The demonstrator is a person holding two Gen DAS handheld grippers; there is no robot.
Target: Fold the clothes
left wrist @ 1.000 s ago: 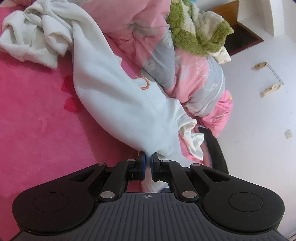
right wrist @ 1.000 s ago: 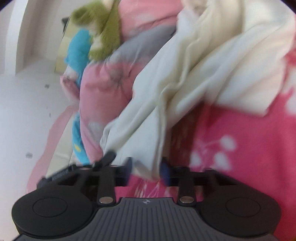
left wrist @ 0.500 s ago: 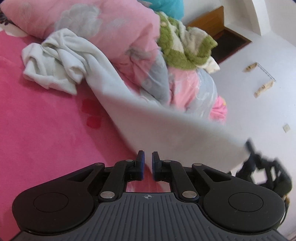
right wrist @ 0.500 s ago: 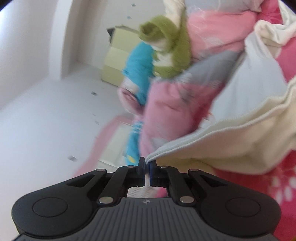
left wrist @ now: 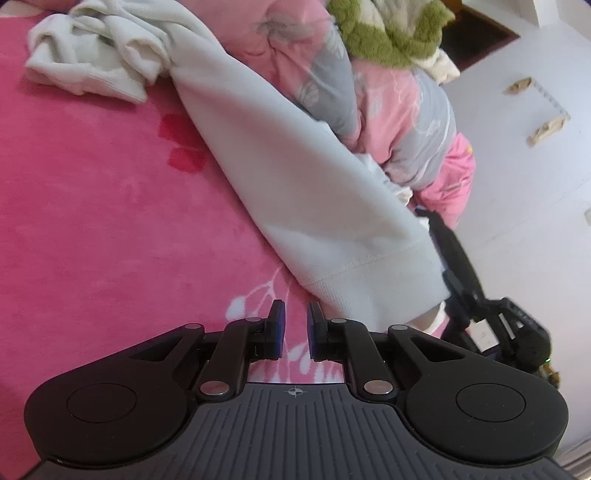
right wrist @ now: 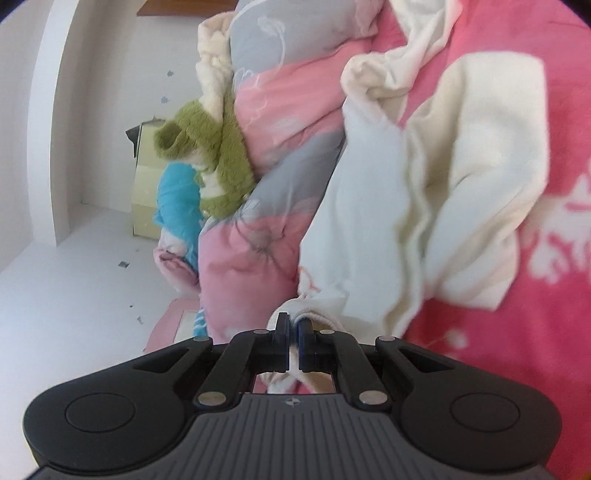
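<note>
A white sweatshirt (left wrist: 295, 177) lies stretched across the pink blanket (left wrist: 92, 206), its ribbed hem (left wrist: 369, 284) near me and its bunched top at the far left. My left gripper (left wrist: 293, 319) is open and empty, just left of the hem. My right gripper (right wrist: 293, 326) is shut on a corner of the same white sweatshirt (right wrist: 436, 184), which spreads up and right over the pink blanket (right wrist: 535, 350). The right gripper also shows in the left wrist view (left wrist: 480, 306), beyond the hem.
A pink and grey quilt (left wrist: 388, 103) is heaped along the bed's edge, with a green fuzzy garment (left wrist: 388, 33) on top. In the right wrist view the quilt (right wrist: 266, 206), a green garment (right wrist: 214, 162) and blue cloth (right wrist: 177, 199) lie left, above white floor (right wrist: 74, 277).
My left gripper let go of the sweatshirt and opened; the hem now lies on the blanket. My right gripper closed on a corner of the sweatshirt and holds it.
</note>
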